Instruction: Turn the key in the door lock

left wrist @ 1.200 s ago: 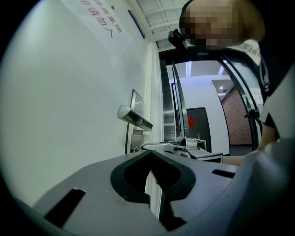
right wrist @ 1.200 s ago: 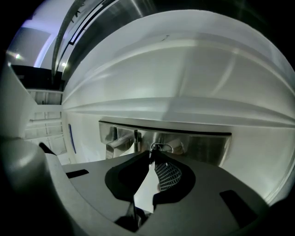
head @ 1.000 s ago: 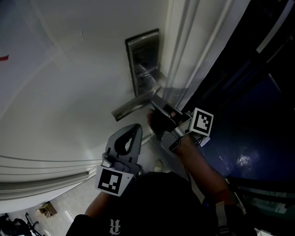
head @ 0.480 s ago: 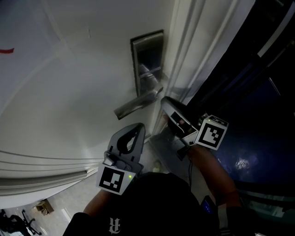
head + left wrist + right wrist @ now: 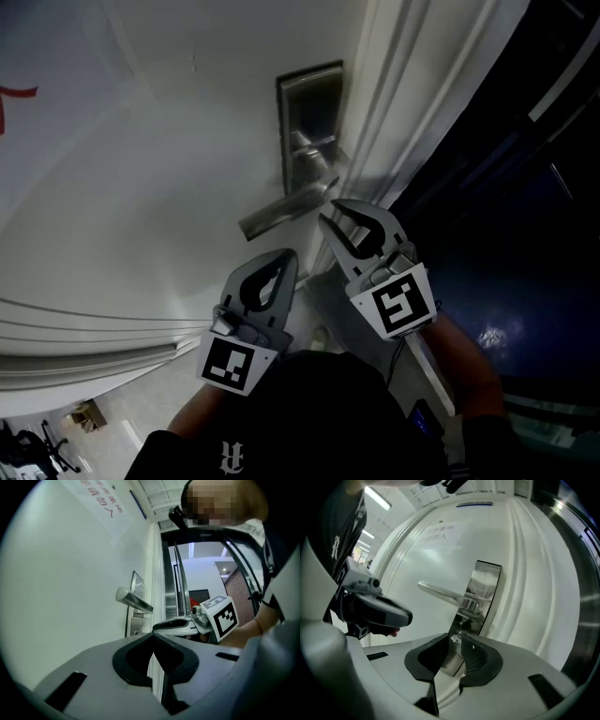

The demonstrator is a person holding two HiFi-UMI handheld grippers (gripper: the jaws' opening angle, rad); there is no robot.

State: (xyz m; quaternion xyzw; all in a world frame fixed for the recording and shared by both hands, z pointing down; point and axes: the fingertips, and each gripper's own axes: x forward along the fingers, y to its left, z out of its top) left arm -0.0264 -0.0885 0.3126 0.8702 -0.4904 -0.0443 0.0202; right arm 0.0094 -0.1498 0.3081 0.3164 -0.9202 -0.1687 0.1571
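Since a second ago I see the right gripper (image 5: 331, 214) has rolled about its own axis: its marker cube (image 5: 394, 307), which stuck out to the right, now faces the head camera. It has kept its place under the lever handle (image 5: 281, 211). The left gripper (image 5: 284, 255) has hardly shifted.

There are red Chinese characters (image 5: 101, 503) high on the door (image 5: 141, 187) in the left gripper view, but they are too skewed for me to read. The fainter lines of print (image 5: 439, 532) in the right gripper view are illegible too. A red stroke (image 5: 19, 96) shows at the head view's left edge, and a white emblem (image 5: 232, 459) sits on the person's dark shirt.

The right forearm reaches up from lower right, with the gripper pointing at the foot of the steel lock plate (image 5: 309, 112). Its jaws are drawn nearly together, their tips pinching the small shiny key (image 5: 457, 639), which stands in the plate just below the handle. The left gripper is held lower, beside the right one and off the door, jaws closed on nothing.
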